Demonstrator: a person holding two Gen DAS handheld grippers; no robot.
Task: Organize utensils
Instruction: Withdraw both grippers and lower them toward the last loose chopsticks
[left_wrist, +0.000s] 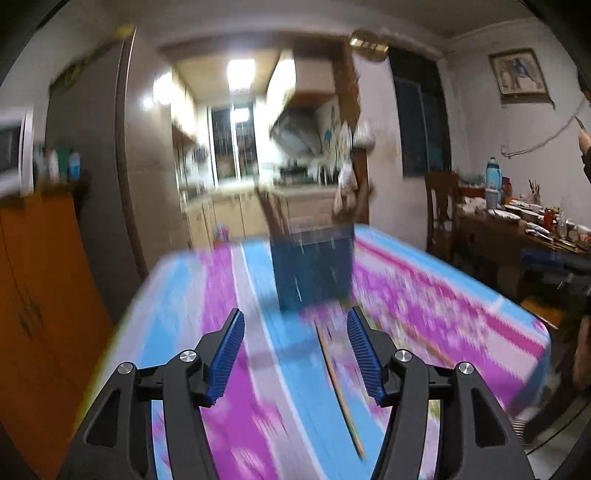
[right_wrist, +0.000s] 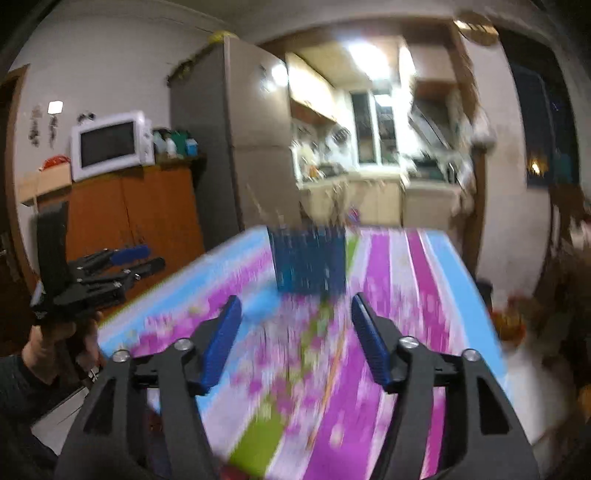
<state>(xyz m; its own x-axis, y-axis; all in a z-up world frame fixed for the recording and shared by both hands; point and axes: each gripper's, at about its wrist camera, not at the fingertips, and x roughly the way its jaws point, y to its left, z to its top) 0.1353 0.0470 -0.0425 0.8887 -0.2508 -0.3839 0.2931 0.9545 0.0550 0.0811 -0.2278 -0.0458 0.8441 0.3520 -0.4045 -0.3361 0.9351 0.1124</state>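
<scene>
Both views are motion-blurred. A dark blue slotted utensil holder (left_wrist: 314, 269) stands on the striped pink and blue tablecloth (left_wrist: 229, 295), with thin sticks rising from it. A wooden chopstick (left_wrist: 340, 391) lies on the cloth in front of it, below and between my left gripper's fingers. My left gripper (left_wrist: 295, 321) is open and empty, above the cloth. In the right wrist view the holder (right_wrist: 308, 262) stands ahead of my right gripper (right_wrist: 295, 306), which is open and empty. A chopstick (right_wrist: 328, 391) lies under it. The left gripper (right_wrist: 136, 258) shows at the far left, off the table.
An orange cabinet (right_wrist: 129, 218) with a white microwave (right_wrist: 110, 144) and a grey fridge (right_wrist: 240, 129) stand left of the table. A wooden chair (left_wrist: 441, 214) and a cluttered side table (left_wrist: 517, 221) stand to the right. The kitchen lies beyond.
</scene>
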